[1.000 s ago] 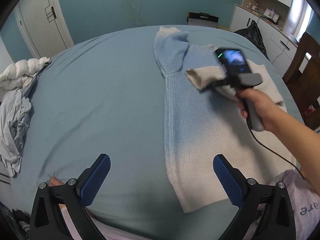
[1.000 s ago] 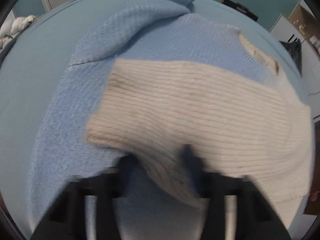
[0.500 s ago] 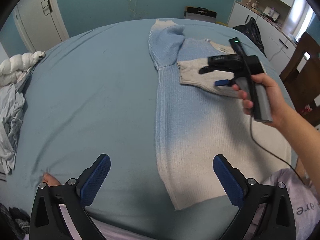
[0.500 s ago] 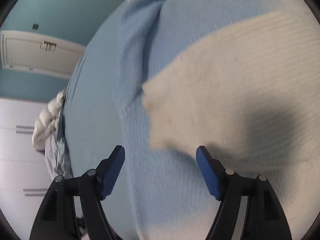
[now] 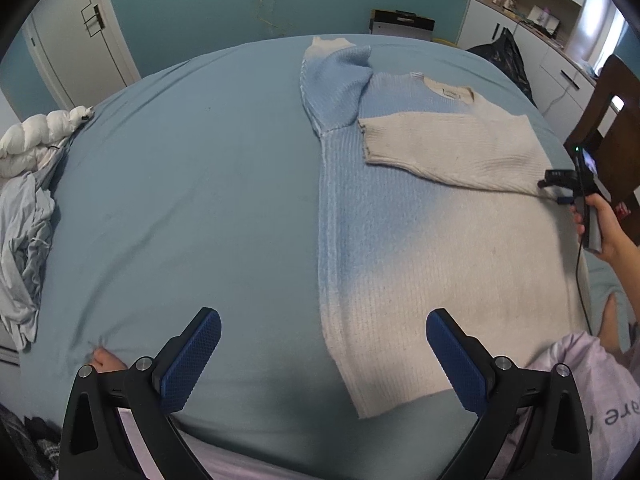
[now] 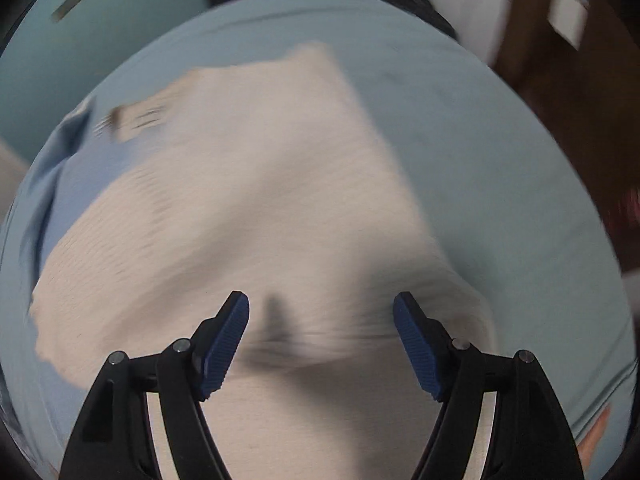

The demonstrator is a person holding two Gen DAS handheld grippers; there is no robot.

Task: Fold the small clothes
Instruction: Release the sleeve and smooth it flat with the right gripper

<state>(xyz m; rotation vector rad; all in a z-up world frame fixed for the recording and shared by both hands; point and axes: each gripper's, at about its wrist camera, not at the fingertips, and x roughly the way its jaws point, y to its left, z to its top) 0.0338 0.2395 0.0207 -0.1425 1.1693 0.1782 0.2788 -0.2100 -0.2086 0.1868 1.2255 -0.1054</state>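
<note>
Pale blue-to-cream knitted sweater (image 5: 420, 216) lying flat on the blue-sheeted bed (image 5: 180, 184), right under both sets of fingers. Soft, floppy, fairly light, probably stretchy, so best pinched at hem corners or shoulder seams. Left gripper (image 5: 323, 354) spread wide, nothing in it; right gripper (image 6: 321, 344) spread wide too, jaws just been opening, nothing between them.

The right wrist picture is smeared, so the sweater (image 6: 256, 200) looks like a soft cream blur, and the brown thing (image 6: 568, 92) at the top right is too fuzzy to name. In the left wrist picture the right gripper (image 5: 554, 192) is tiny at the edge of the picture, so you cannot see if its fingers touch the sweater. The sweater's far sleeve (image 5: 336, 84) is folded over, so part of it is hidden, and the chair (image 5: 612, 128) is cut off by the picture's edge.
</note>
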